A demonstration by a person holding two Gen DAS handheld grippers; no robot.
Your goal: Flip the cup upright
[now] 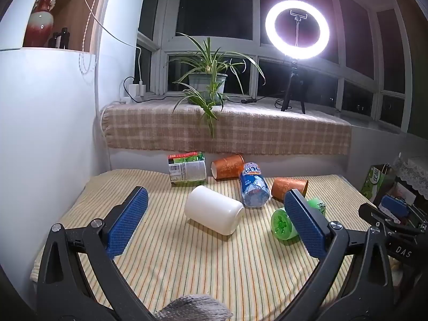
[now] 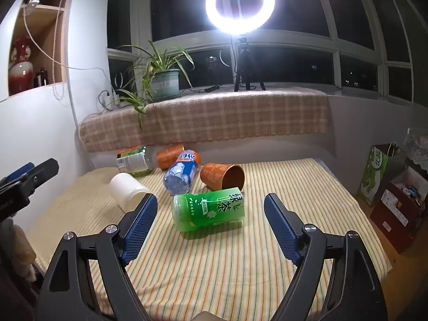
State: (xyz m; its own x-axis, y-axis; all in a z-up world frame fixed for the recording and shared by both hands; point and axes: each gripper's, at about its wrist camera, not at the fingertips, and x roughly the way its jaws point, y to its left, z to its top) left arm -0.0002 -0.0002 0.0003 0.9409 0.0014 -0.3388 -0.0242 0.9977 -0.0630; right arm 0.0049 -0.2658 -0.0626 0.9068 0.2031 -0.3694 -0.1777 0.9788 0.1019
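Lying on its side on the striped yellow-and-green cloth covering the counter (image 1: pixel 187 262), a plain white cylindrical plastic cup (image 1: pixel 214 210) is seen between the spread blue-padded fingers of the left tool (image 1: pixel 216 218), which hovers above the cloth with nothing gripped. The cup's closed base is turned toward the camera and its body points back toward the wall. In the right wrist view, the right tool (image 2: pixel 210 226) is likewise held wide apart and empty, with a green tea bottle cut short, lying on its side (image 2: pixel 208 211), framed between its pads. Just behind that bottle, an orange patterned paper cup (image 2: pixel 223 176) is tipped over with its mouth facing right, and a blue-labelled clear plastic bottle (image 2: pixel 182 172) lies beside it. A second orange paper cup (image 1: pixel 227 166) and a green-and-white labelled container (image 1: pixel 187 169) are tipped over near the back edge. On the plaid-covered windowsill (image 1: pixel 240 131), a potted spider plant (image 1: pixel 207 83) and a glowing ring light on a tripod (image 1: pixel 297 29) are set against dark windows.
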